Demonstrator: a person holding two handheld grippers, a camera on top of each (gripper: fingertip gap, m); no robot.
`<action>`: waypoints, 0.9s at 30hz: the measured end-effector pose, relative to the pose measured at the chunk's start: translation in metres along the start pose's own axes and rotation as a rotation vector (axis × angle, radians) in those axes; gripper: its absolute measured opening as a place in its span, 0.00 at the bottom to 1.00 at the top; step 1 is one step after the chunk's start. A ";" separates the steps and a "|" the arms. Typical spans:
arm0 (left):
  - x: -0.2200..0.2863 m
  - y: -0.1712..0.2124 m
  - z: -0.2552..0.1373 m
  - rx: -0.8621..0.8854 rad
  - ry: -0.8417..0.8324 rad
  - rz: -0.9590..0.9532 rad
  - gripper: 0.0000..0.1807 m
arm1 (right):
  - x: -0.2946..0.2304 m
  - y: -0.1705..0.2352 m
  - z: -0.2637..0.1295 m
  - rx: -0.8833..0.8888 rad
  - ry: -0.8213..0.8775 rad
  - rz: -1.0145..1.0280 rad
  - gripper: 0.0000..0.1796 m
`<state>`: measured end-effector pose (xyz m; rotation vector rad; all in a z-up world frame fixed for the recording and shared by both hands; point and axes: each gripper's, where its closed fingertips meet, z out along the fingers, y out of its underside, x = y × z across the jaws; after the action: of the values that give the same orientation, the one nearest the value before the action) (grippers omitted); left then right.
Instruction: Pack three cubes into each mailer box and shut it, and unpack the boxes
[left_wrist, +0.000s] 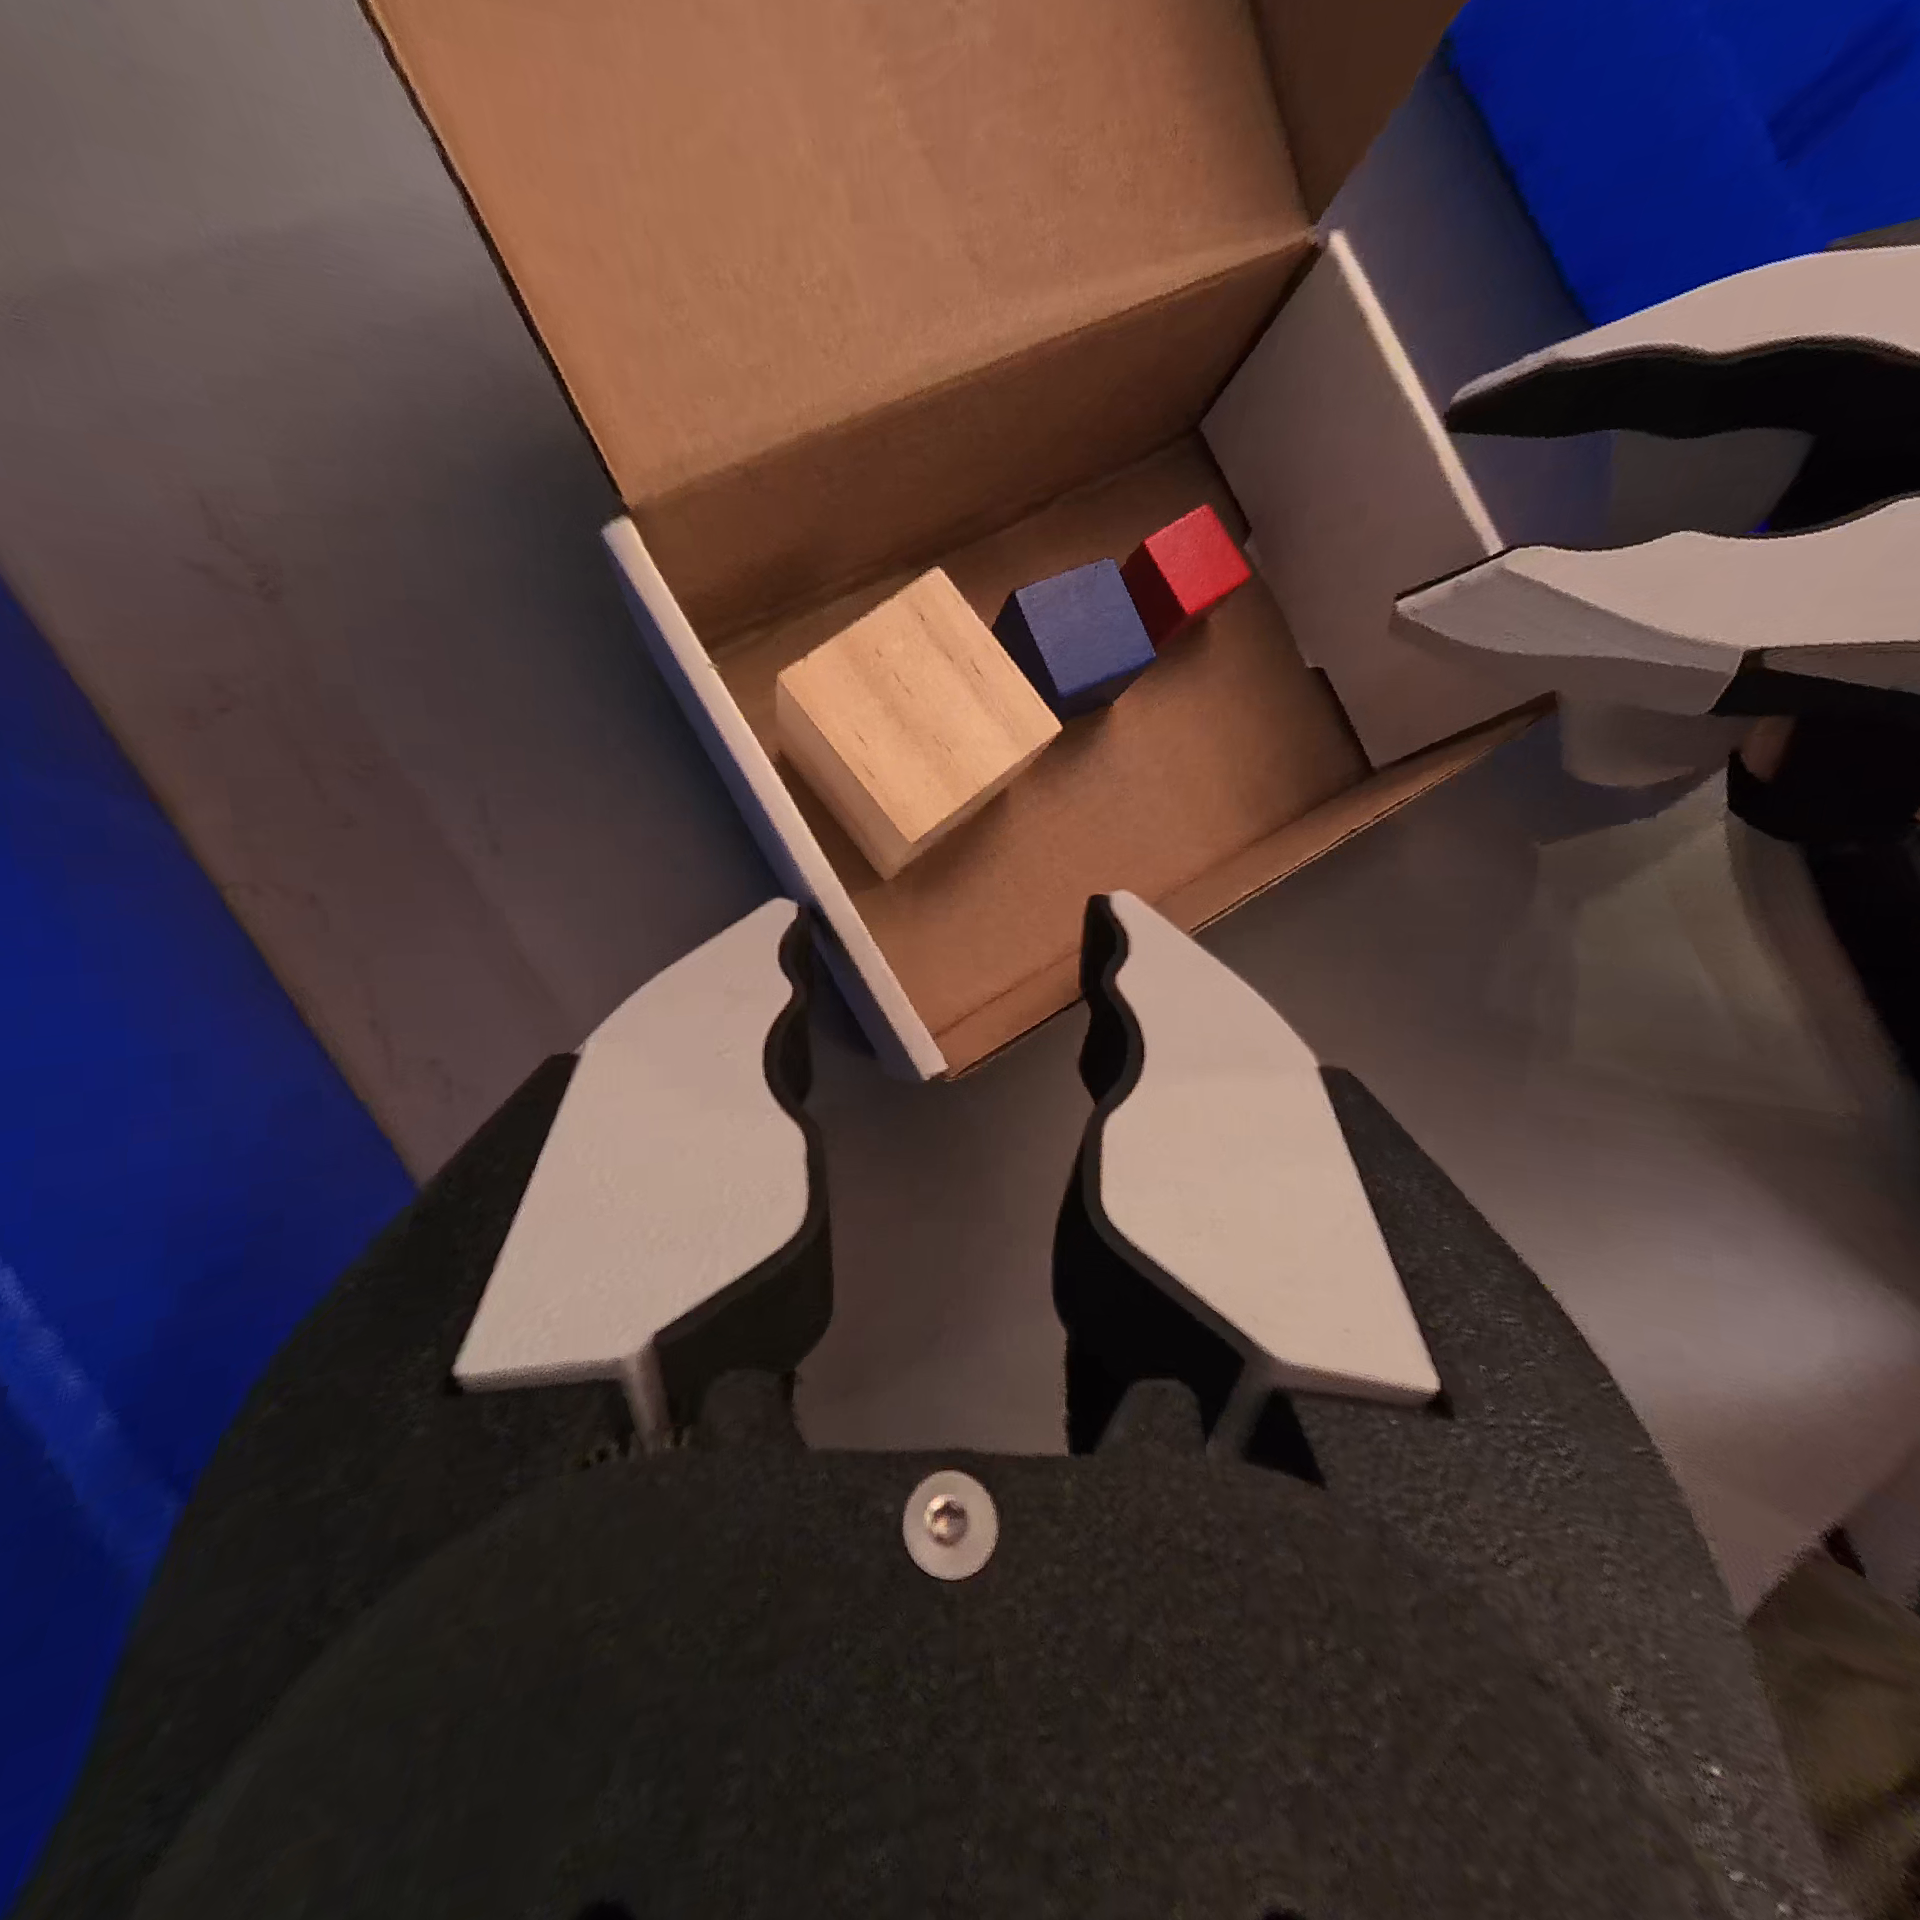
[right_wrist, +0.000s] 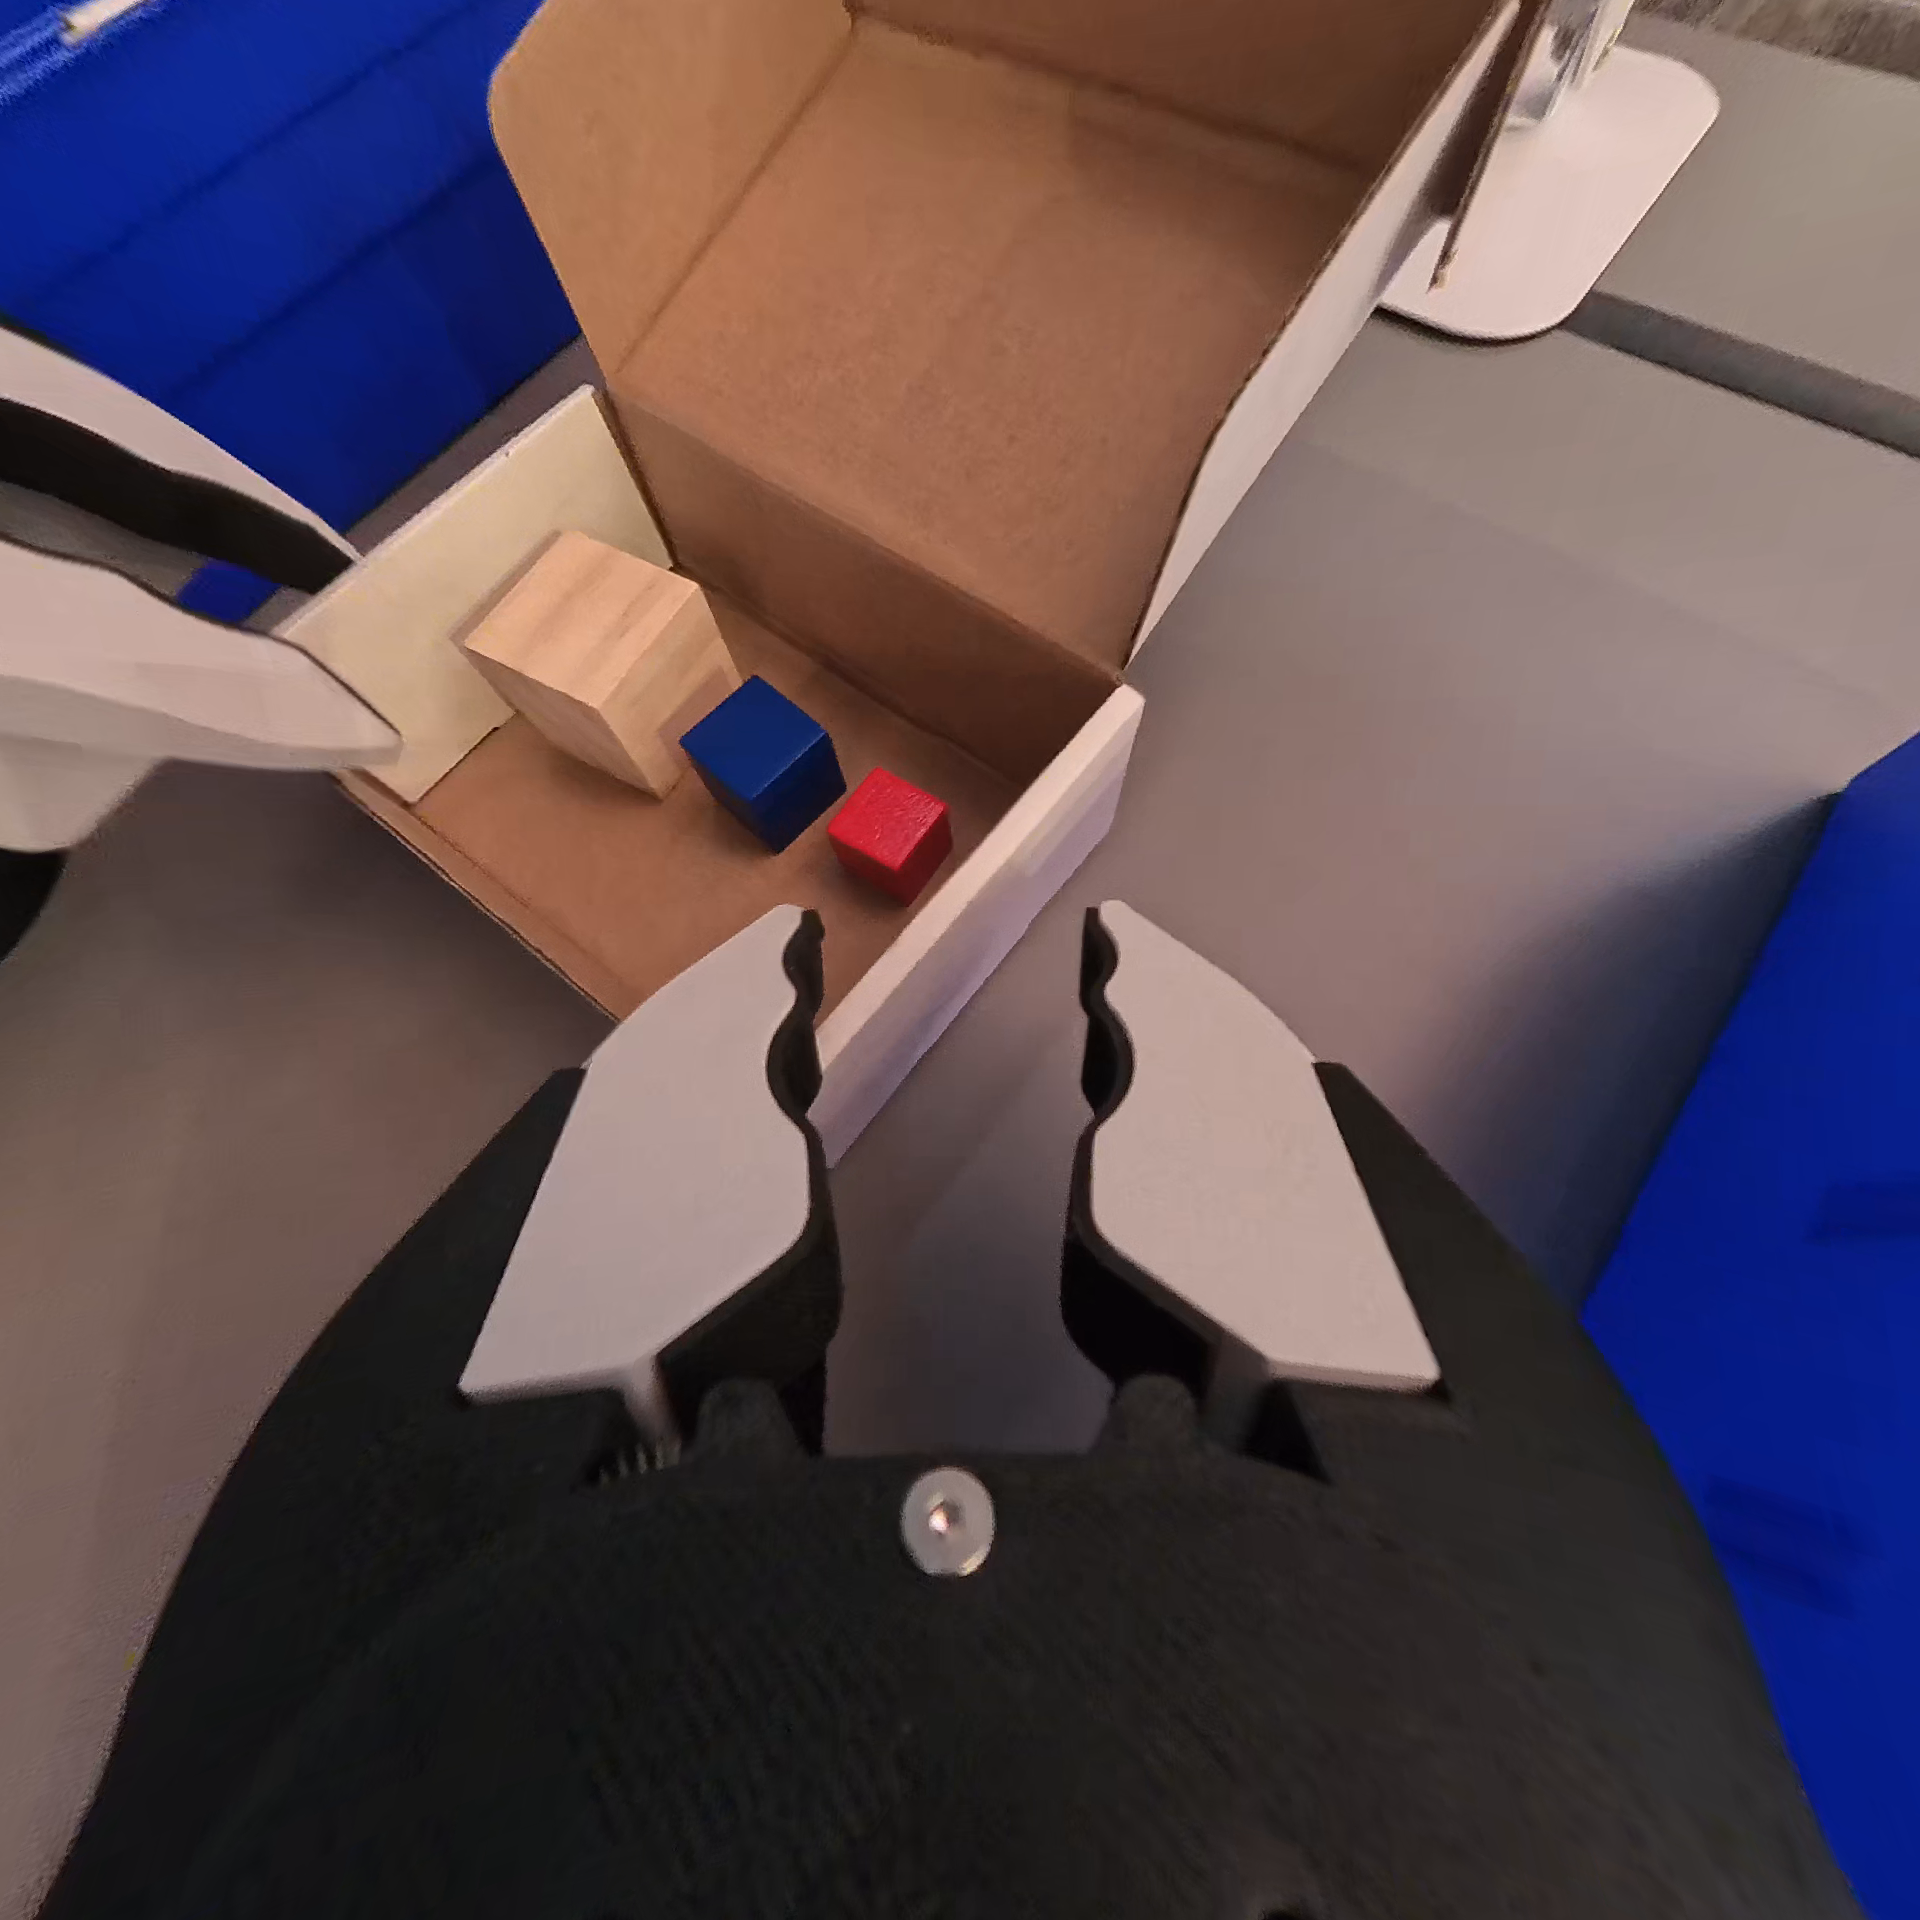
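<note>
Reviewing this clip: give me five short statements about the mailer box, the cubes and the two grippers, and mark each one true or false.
1. The mailer box has its lid up. True.
2. Four cubes lie in the box. False: there are three, a wooden cube, a blue cube and a red cube.
3. The wooden cube is the largest of the three. True.
4. The right gripper is shut on the red cube. False: its jaws are apart and empty, near the box's side wall.
5. The left gripper holds the blue cube. False: it is open and empty at the box's near corner.
</note>
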<state>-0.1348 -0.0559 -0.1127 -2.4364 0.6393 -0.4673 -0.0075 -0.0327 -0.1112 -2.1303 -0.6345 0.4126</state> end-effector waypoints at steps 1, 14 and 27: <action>-0.001 -0.004 -0.004 0.031 -0.020 0.014 0.26 | 0.001 -0.002 -0.001 0.008 0.018 -0.014 0.28; -0.003 -0.158 -0.156 0.696 -0.083 0.180 0.37 | -0.015 -0.130 -0.078 0.459 0.138 -0.288 0.37; -0.043 -0.183 -0.114 0.490 0.144 -0.011 0.30 | 0.059 -0.199 -0.060 0.393 0.025 0.043 0.37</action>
<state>-0.1604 0.0493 0.0789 -1.9557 0.4993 -0.7157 0.0126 0.0634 0.0808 -1.7732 -0.4513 0.4899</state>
